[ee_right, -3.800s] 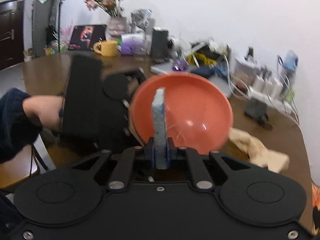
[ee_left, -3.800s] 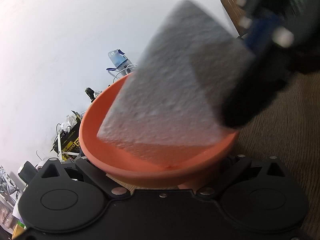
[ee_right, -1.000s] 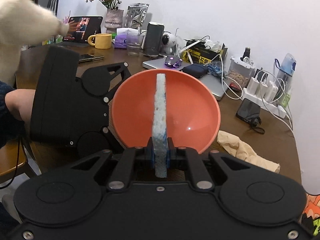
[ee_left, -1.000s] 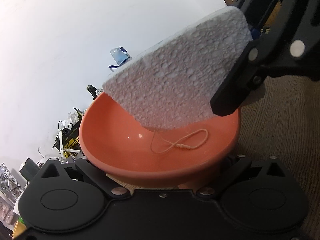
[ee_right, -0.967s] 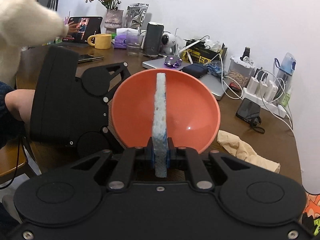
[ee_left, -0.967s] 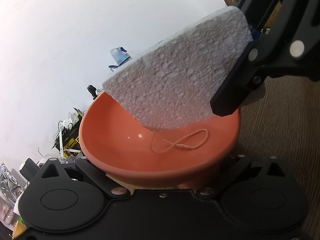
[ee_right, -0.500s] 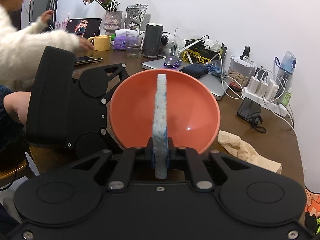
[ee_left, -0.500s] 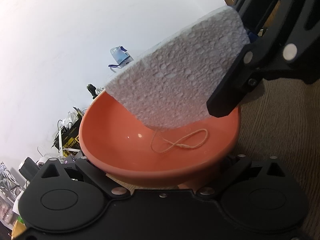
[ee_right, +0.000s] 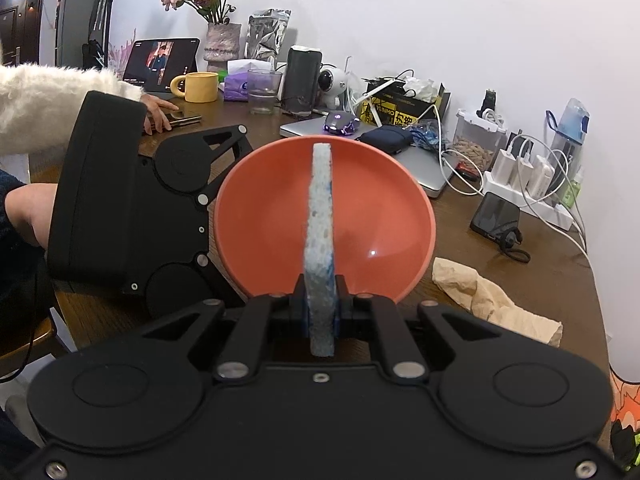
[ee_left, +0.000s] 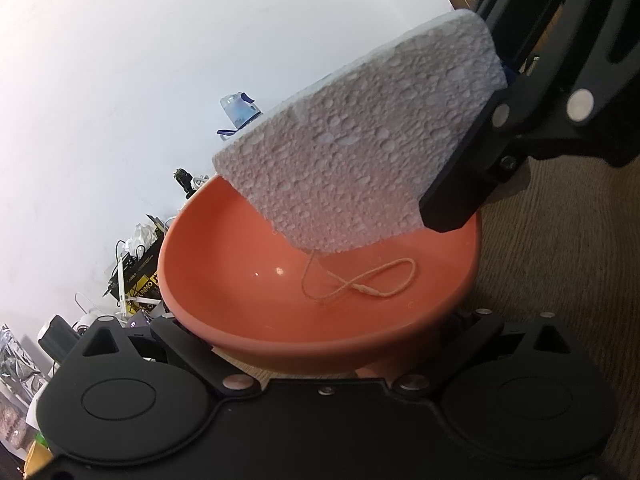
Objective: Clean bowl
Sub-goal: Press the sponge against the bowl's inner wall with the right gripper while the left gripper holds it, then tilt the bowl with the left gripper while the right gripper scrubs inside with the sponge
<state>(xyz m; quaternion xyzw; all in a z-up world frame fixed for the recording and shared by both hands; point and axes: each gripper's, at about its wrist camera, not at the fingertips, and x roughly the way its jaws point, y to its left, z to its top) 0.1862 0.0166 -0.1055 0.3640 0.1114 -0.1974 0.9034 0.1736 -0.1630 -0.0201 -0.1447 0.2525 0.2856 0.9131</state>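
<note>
Sponge (ee_right: pixel 320 232) has lifted off the orange bowl (ee_right: pixel 368 208) wall since scrubbing; right gripper (ee_right: pixel 321 304) clamped on it. Left gripper (ee_left: pixel 328 344) pinches bowl's rim, tilted; string (ee_left: pixel 360 284) inside.

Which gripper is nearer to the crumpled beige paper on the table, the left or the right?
Right. The right gripper holds the sponge just beside the paper; the left gripper sits beyond the orange bowl, farther away.

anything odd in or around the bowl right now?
Yes: a thin looped string lies on the inside of the orange bowl, just below the sponge clamped in the right gripper. It looks like stray debris. A crumpled tan paper also lies on the table beside the bowl.
</note>
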